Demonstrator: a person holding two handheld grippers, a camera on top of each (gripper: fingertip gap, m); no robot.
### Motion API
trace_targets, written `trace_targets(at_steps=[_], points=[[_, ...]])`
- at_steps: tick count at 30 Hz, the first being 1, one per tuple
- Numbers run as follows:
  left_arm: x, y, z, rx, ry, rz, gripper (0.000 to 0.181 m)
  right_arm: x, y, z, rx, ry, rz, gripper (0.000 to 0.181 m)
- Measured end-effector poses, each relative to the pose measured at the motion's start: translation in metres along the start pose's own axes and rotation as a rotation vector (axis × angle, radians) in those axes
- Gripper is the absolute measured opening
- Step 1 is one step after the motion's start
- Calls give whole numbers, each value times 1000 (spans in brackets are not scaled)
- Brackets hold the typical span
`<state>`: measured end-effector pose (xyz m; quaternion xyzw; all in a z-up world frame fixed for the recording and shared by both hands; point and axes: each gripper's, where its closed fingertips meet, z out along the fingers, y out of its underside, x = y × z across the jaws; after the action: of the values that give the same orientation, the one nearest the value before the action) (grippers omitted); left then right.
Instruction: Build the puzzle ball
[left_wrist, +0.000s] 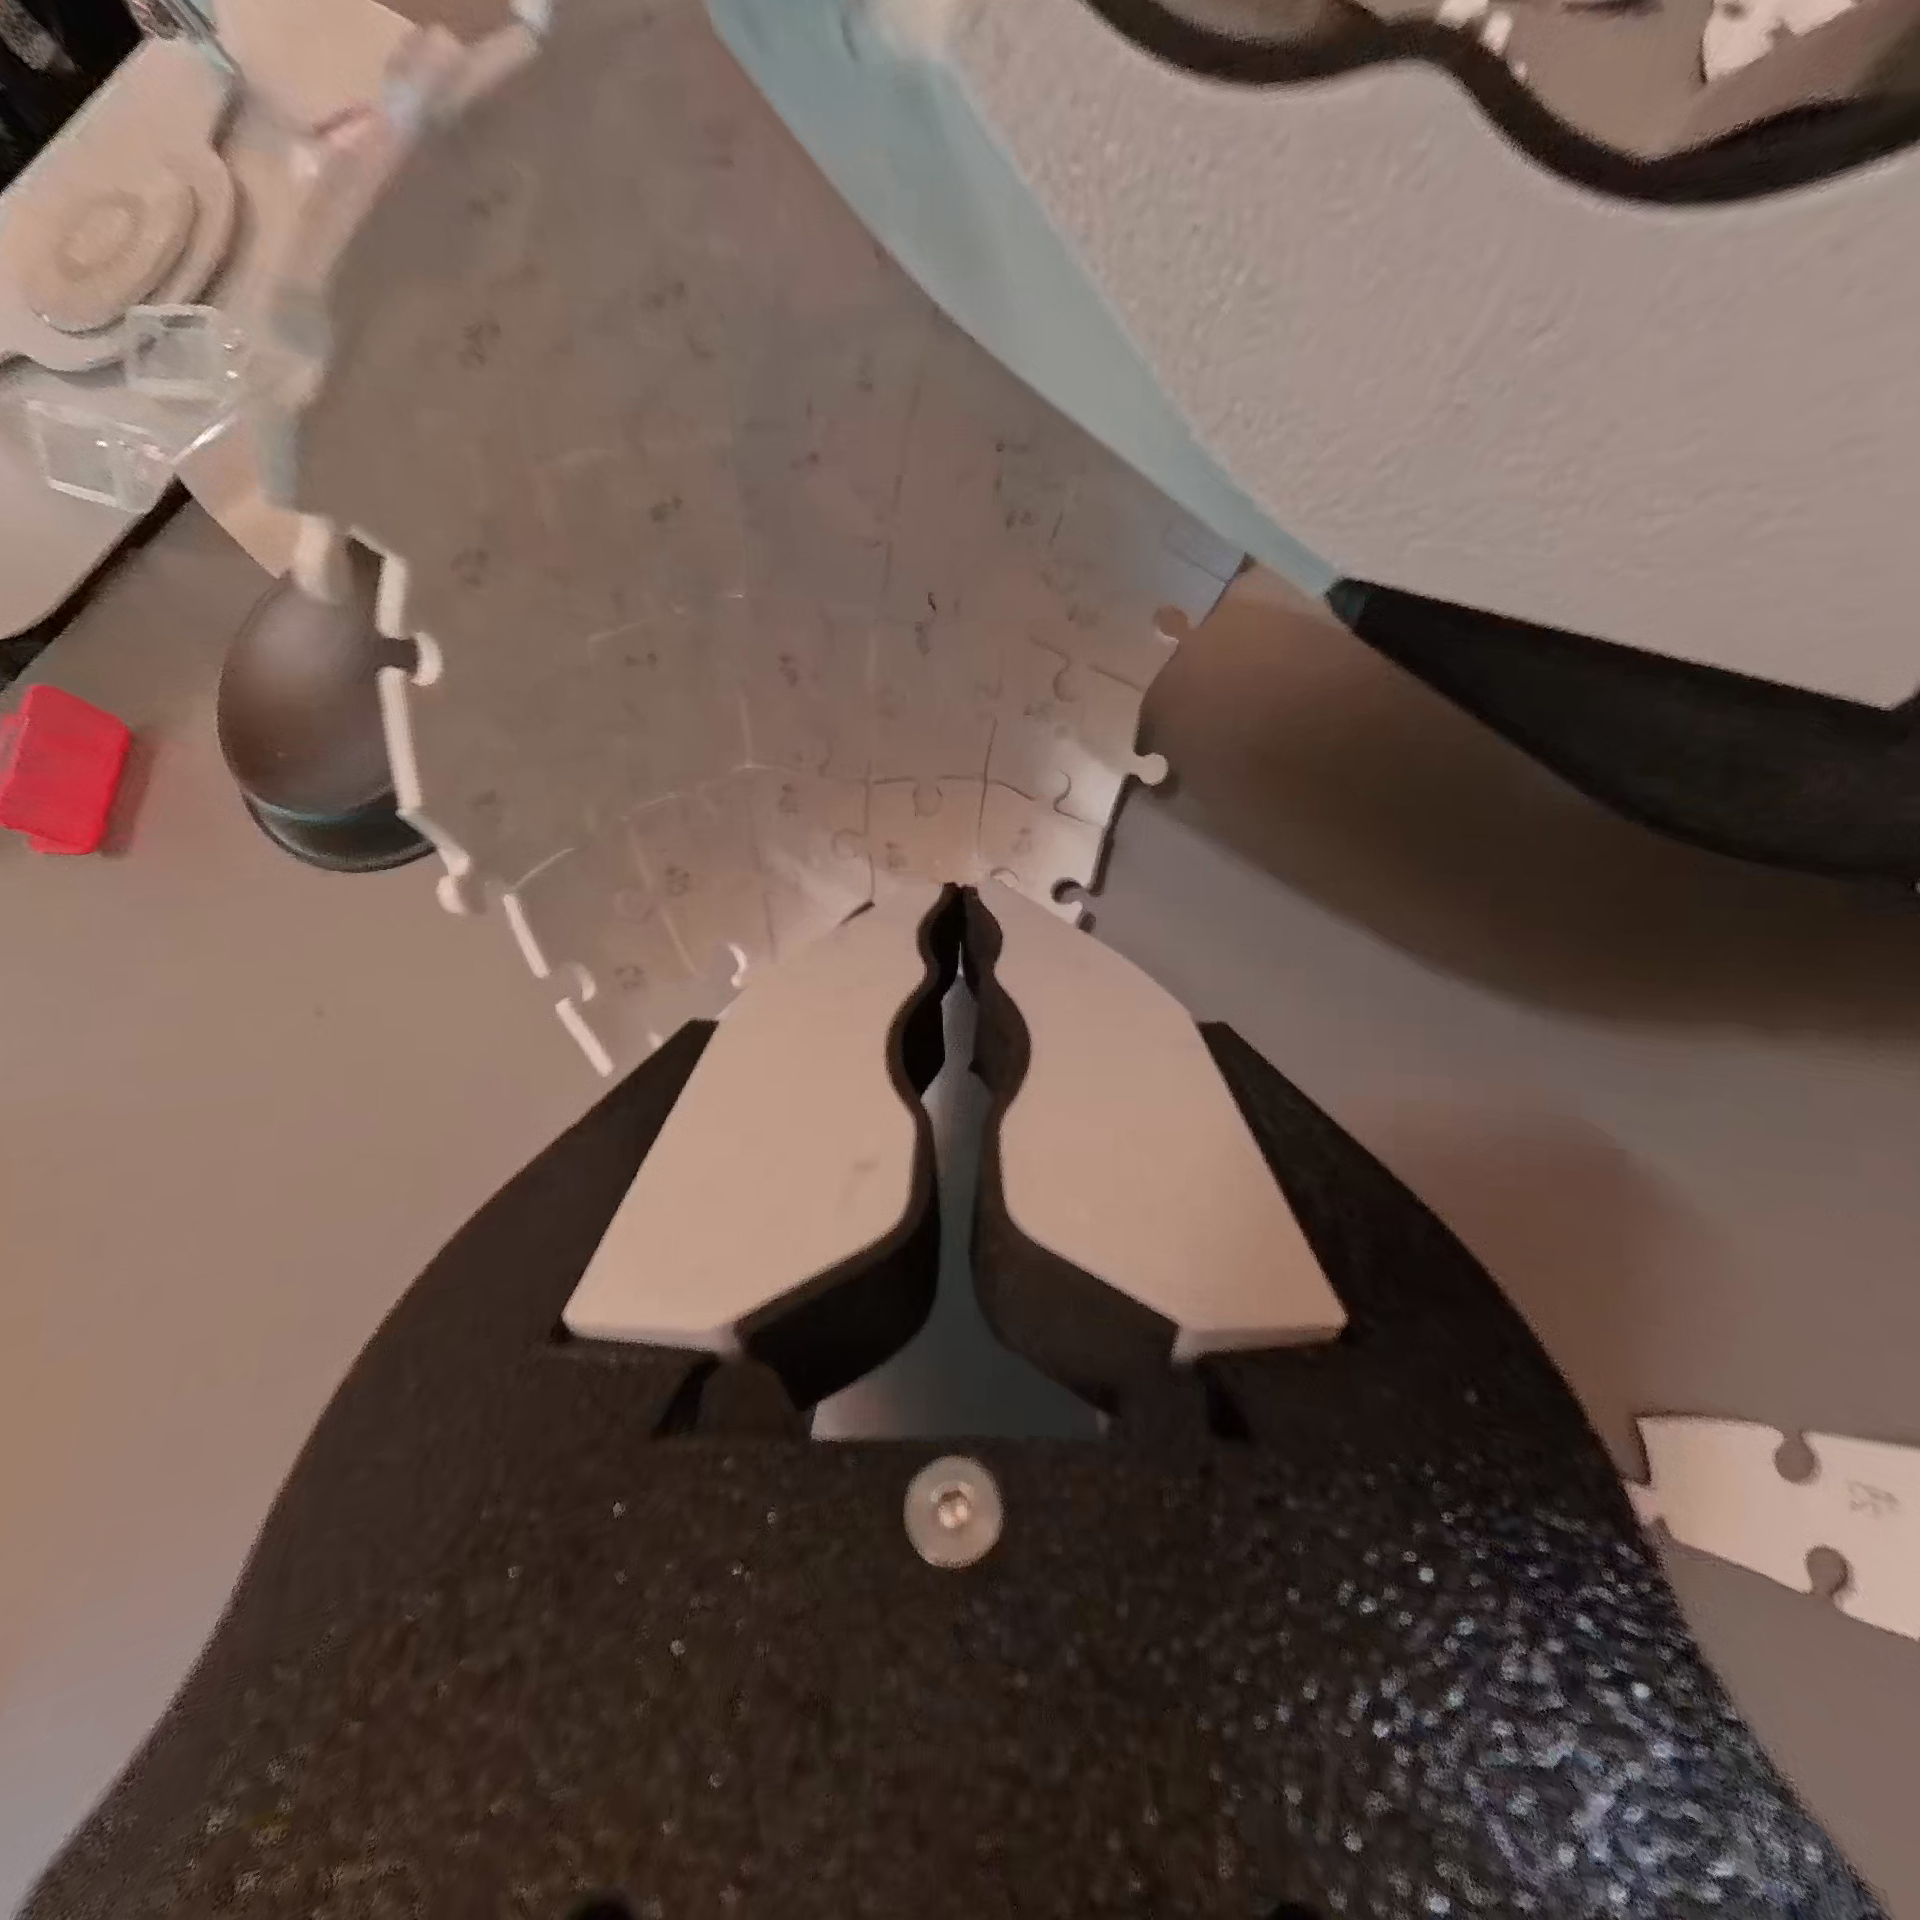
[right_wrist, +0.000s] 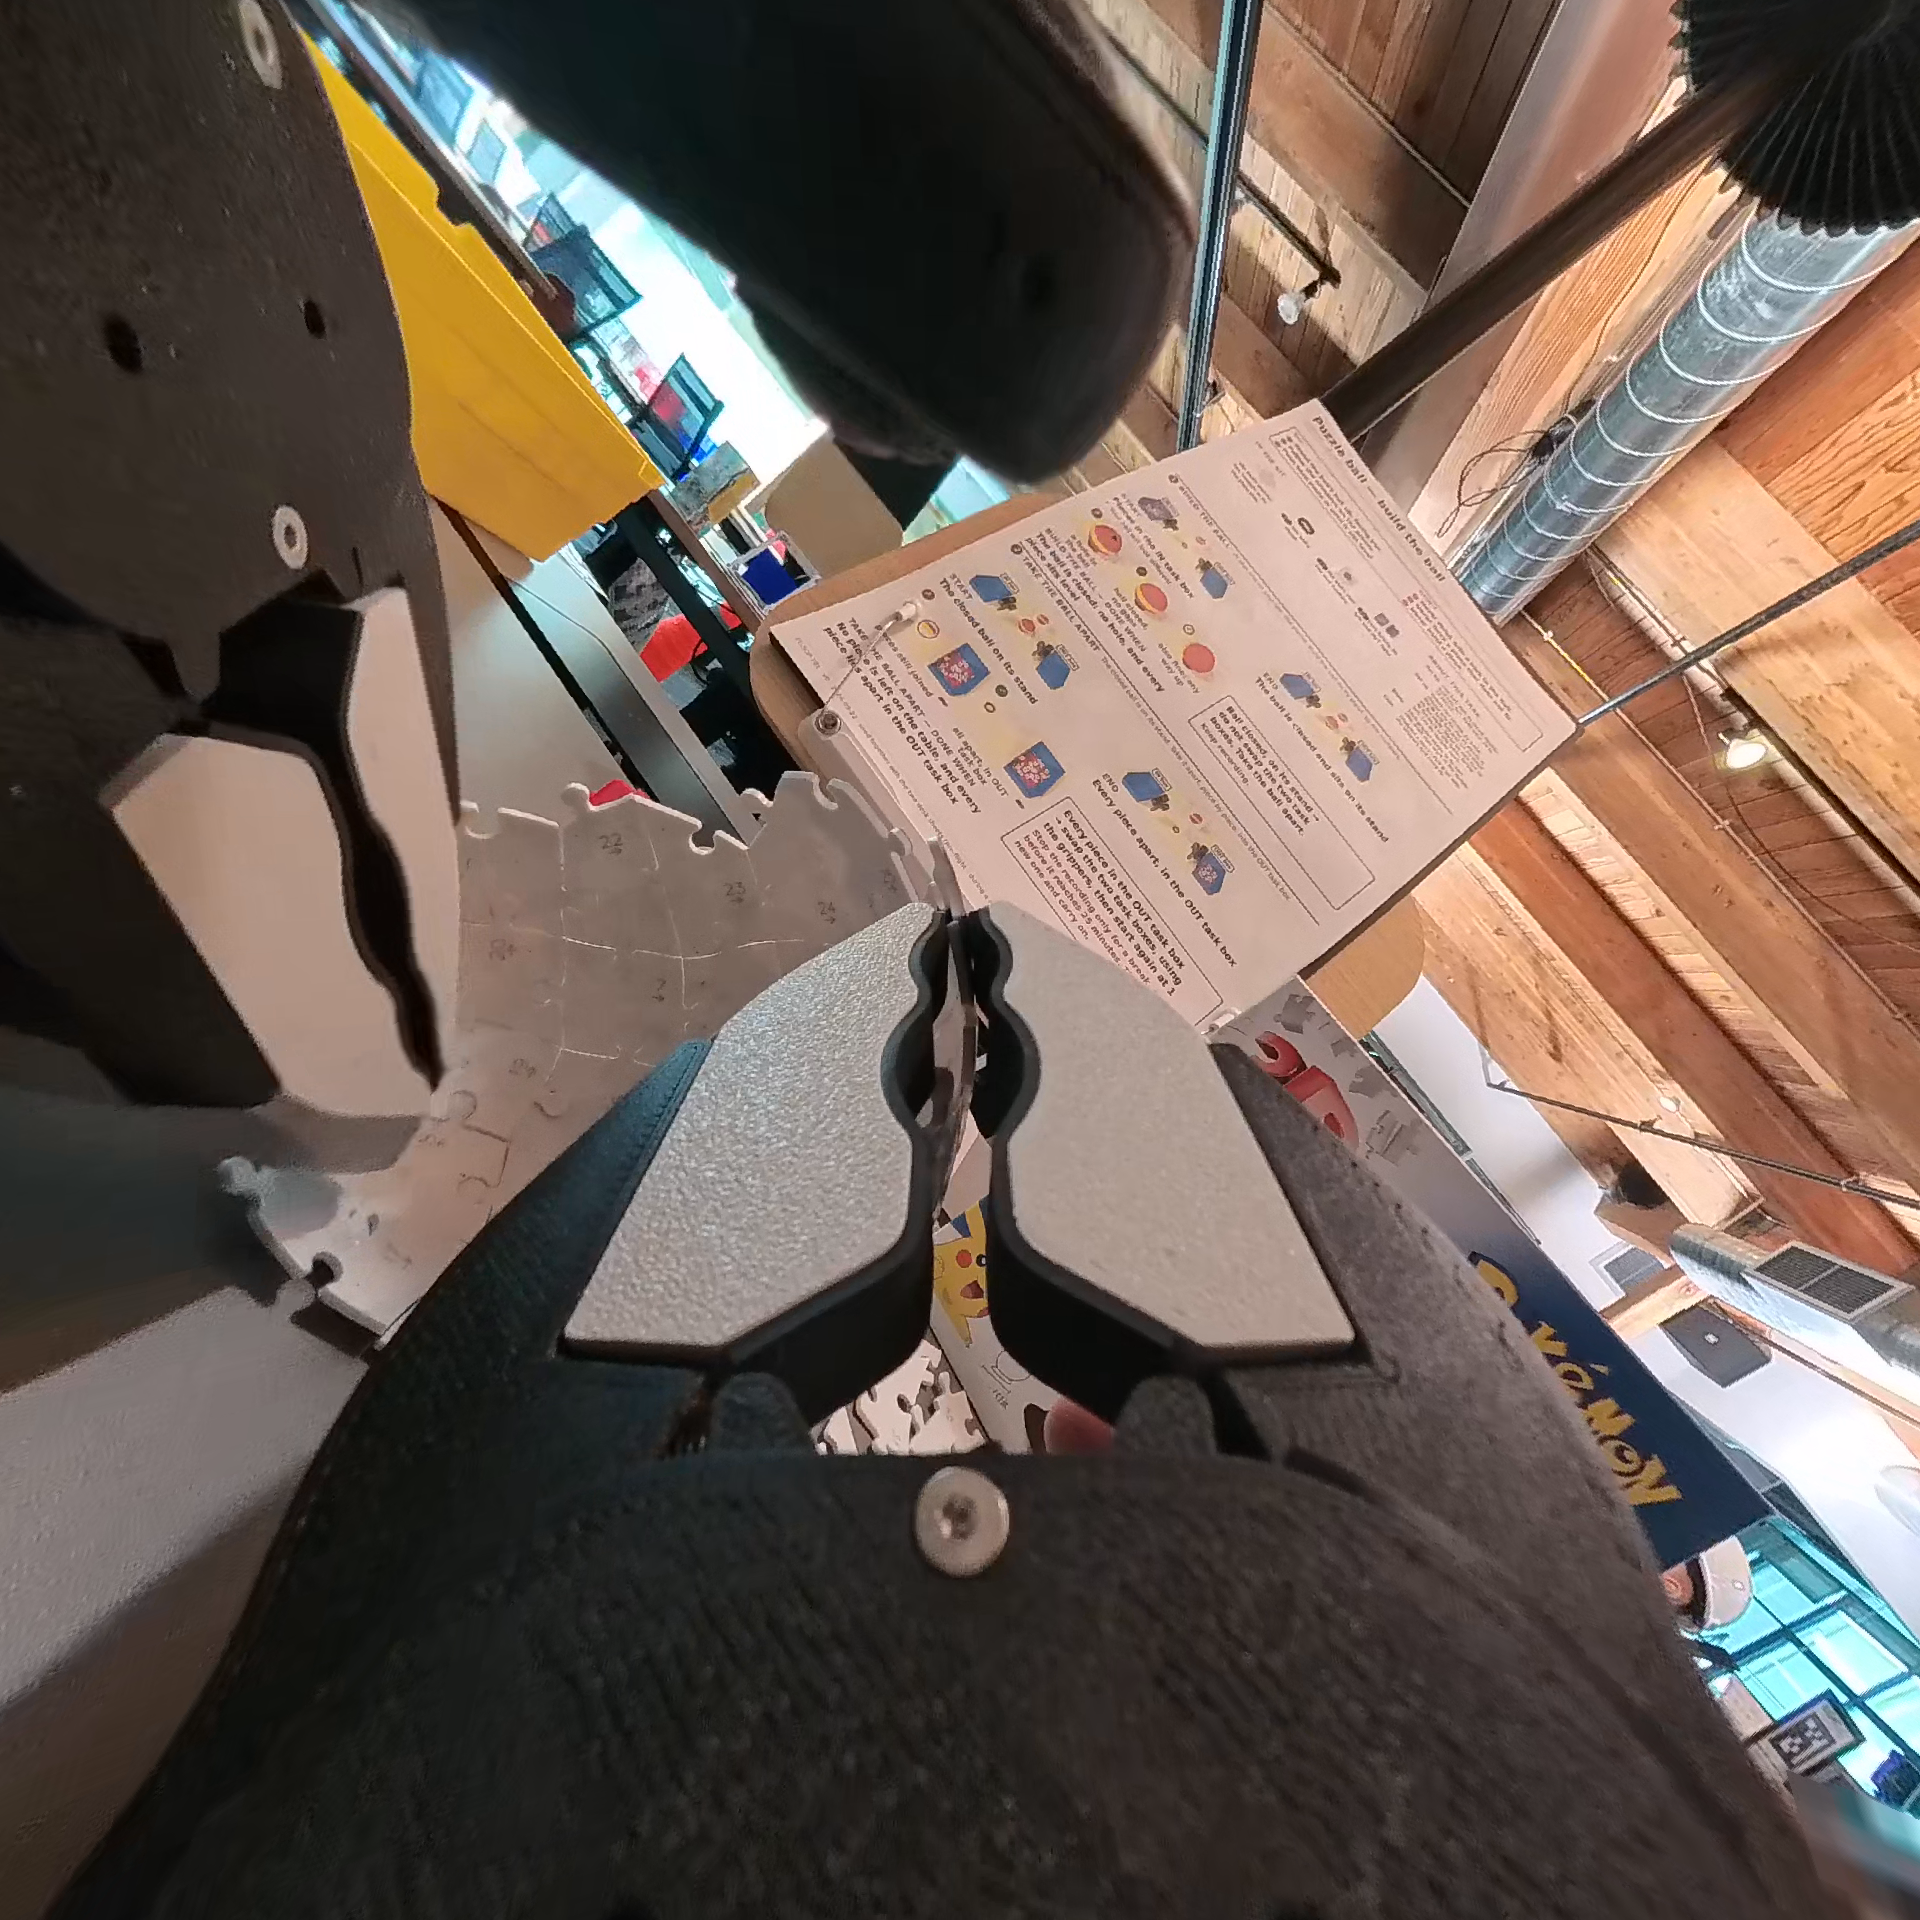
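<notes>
A curved shell of joined grey-white puzzle pieces (left_wrist: 675, 499) is held up in the air between both grippers. My left gripper (left_wrist: 958, 896) is shut on the shell's lower rim. In the right wrist view the shell (right_wrist: 623, 935) lies to the left, and my right gripper (right_wrist: 961, 920) is shut on its rim, which shows edge-on between the fingers. I cannot tell whether that rim part is a separate piece. The right gripper's big grey finger (left_wrist: 1455, 364) fills the upper right of the left wrist view. The left gripper (right_wrist: 431, 1070) shows at the left of the right wrist view.
A loose puzzle piece (left_wrist: 1766, 1527) lies on the grey table at right. A dark round stand (left_wrist: 301, 727), a red block (left_wrist: 57, 769) and a clear plastic part (left_wrist: 135, 395) are at left. An instruction sheet (right_wrist: 1195, 707), a colourful puzzle box (right_wrist: 1299, 1101) and a yellow bin (right_wrist: 488, 364) are behind.
</notes>
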<state>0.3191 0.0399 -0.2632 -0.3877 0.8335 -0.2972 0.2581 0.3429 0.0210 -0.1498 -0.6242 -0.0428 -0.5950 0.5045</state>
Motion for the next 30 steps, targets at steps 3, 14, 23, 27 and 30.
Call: trace_targets(at_steps=[3, 14, 23, 27, 30], points=[[4, 5, 4, -27, 13, 24, 0, 0, -1, 0, 2, -1, -8, 4], [6, 4, 7, -9, 16, 19, 0, -2, -4, 0, 11, -4, -13, 4], [3, 5, 7, 2, -15, 11, 0, -2, -3, -1, 7, -5, -19, 4], [-5, 0, 1, 46, -52, -5, 0, -2, -3, 0, 6, -5, -17, 4], [-1, -10, -1, 95, -31, 26, 0, -2, -3, 0, 8, -4, -16, 4]])
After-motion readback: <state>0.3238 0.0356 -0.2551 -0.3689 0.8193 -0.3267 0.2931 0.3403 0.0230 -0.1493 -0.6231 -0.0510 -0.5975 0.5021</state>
